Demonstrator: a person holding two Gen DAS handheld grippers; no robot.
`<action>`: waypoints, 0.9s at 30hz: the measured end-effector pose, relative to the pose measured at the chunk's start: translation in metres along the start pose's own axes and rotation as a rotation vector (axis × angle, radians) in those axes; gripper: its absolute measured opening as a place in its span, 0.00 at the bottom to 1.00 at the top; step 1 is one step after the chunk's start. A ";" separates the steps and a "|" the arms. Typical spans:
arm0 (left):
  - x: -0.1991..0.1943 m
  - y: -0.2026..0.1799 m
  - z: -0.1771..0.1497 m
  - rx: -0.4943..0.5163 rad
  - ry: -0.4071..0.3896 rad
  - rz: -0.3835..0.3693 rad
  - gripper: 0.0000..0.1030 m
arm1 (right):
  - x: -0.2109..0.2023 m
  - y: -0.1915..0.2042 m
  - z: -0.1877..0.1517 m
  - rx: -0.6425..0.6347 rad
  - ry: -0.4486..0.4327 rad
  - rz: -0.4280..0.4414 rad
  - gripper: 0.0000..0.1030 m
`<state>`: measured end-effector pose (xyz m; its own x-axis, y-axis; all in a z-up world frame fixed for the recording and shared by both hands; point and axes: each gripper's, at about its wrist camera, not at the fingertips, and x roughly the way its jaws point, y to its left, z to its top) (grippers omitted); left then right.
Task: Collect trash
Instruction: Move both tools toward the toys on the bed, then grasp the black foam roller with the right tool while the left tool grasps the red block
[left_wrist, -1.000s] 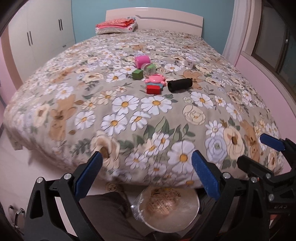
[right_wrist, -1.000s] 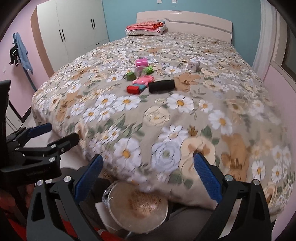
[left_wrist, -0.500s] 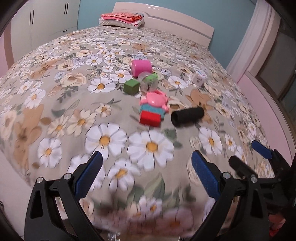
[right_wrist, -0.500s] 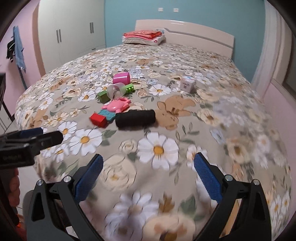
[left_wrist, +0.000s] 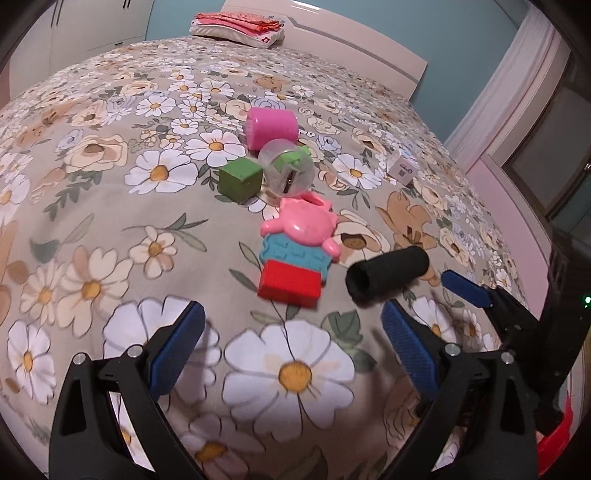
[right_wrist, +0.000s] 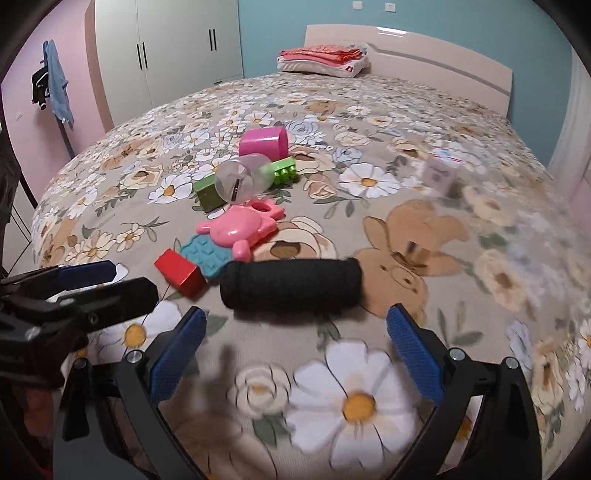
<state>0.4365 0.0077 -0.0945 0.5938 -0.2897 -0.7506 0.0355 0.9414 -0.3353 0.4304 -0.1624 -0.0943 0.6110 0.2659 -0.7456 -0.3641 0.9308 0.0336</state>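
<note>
Right wrist view: right gripper fingers spread, empty, over the floral bed. Black roll lies on its side just beyond them. Left gripper fingers likewise spread, empty. Red block sits left of the roll, touching the teal-and-pink toy. Beyond the roll: green cube, clear ball, pink cup. White box far right of it

On the bed, a block lies left of a tube, touching a toy behind it. Farther back sit a cube, a ball and a cup; a box stands apart, right.
</note>
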 end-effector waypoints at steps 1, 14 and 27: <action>0.004 0.001 0.002 0.001 0.004 -0.002 0.92 | 0.006 0.000 0.003 0.003 0.004 0.007 0.97; 0.038 0.003 0.013 0.023 0.021 -0.038 0.78 | 0.040 -0.012 0.009 0.037 0.056 0.055 0.85; 0.048 -0.004 0.009 0.167 0.034 -0.028 0.61 | 0.034 -0.038 0.002 0.012 0.061 0.044 0.84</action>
<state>0.4721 -0.0087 -0.1237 0.5631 -0.3196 -0.7621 0.1867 0.9475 -0.2594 0.4668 -0.1886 -0.1195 0.5505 0.2917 -0.7822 -0.3809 0.9215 0.0756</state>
